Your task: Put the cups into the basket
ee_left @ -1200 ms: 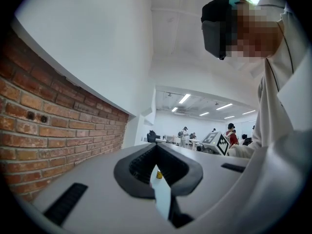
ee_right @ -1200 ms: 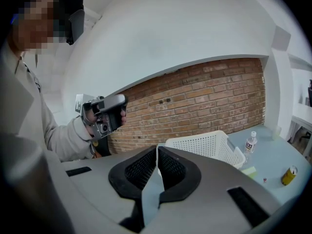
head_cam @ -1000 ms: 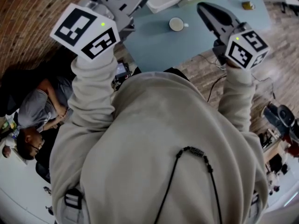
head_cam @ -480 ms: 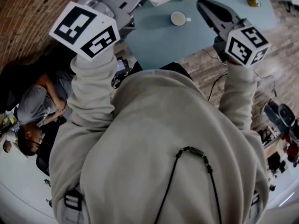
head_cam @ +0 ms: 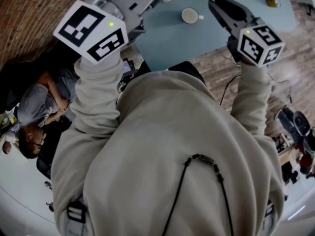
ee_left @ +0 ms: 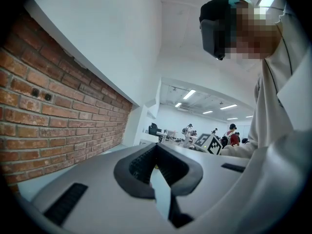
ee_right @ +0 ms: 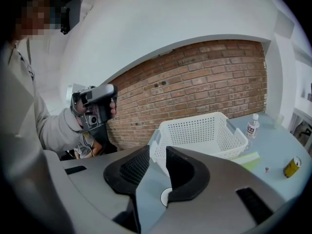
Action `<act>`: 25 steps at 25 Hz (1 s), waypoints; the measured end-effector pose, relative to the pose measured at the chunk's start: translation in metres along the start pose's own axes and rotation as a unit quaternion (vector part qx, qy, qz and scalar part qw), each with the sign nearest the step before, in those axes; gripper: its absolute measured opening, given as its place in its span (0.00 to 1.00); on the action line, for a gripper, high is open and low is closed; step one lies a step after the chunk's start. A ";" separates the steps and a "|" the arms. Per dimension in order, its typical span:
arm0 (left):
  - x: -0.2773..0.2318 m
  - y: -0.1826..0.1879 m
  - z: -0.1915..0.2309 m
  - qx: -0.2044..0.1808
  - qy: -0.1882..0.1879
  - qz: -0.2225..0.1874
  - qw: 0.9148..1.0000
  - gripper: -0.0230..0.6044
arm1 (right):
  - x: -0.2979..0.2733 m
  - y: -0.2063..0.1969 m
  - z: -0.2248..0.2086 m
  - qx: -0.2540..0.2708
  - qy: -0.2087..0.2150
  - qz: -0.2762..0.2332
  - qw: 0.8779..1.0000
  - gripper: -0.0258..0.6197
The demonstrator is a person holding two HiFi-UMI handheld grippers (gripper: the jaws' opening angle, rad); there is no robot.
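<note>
The pale blue table (head_cam: 167, 38) is mostly bare on its near side, with its front corner pointing at the person and open floor along its right edge. On that bare stretch a small white round cup with a handle (head_cam: 189, 15) stands alone, well apart from the white perforated plastic basket (ee_right: 204, 130) at the table's far side by the red brick wall (ee_right: 195, 87). The right gripper (ee_right: 157, 150) hangs over the table just right of the cup, tilted down. Its jaws have just been opening and stand a little apart, gripping nothing. The left gripper (ee_left: 156, 147) is held level by the table's left edge, its tips together on nothing. Also on the table are a clear plastic bottle (ee_right: 252, 126), a yellow can (ee_right: 291, 167) and a pale green sheet (ee_right: 251, 160). A seated person (head_cam: 39, 112) is left of the table.
</note>
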State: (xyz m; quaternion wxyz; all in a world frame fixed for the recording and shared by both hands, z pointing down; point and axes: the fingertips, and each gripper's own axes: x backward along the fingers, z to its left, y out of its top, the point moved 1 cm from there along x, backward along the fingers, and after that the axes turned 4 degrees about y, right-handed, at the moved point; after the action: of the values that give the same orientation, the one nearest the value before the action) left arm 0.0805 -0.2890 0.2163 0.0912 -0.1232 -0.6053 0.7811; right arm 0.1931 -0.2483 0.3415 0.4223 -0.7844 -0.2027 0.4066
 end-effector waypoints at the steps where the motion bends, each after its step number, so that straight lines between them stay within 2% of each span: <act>1: 0.003 0.000 -0.001 0.002 0.000 0.000 1.000 0.03 | -0.001 -0.001 0.001 0.000 0.002 0.006 1.000 0.20; 4: 0.011 -0.001 0.002 0.012 0.010 0.002 1.000 0.03 | -0.005 -0.011 0.002 0.000 0.009 0.031 0.999 0.26; 13: 0.010 0.014 -0.006 0.016 0.026 0.008 0.999 0.03 | -0.014 -0.037 -0.014 -0.010 0.015 0.086 0.996 0.34; 17: 0.023 0.016 -0.007 0.022 0.040 0.013 0.999 0.03 | -0.023 -0.057 -0.020 -0.015 0.014 0.121 0.992 0.37; 25: 0.032 0.013 -0.013 0.034 0.069 0.017 0.997 0.03 | -0.030 -0.095 -0.029 -0.029 0.023 0.160 0.986 0.41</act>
State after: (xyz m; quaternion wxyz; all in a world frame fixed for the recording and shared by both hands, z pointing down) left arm 0.0543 -0.2706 0.1980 0.1236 -0.1840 -0.5683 0.7924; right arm 0.2015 -0.2294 0.4438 0.3338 -0.8276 -0.0765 0.4449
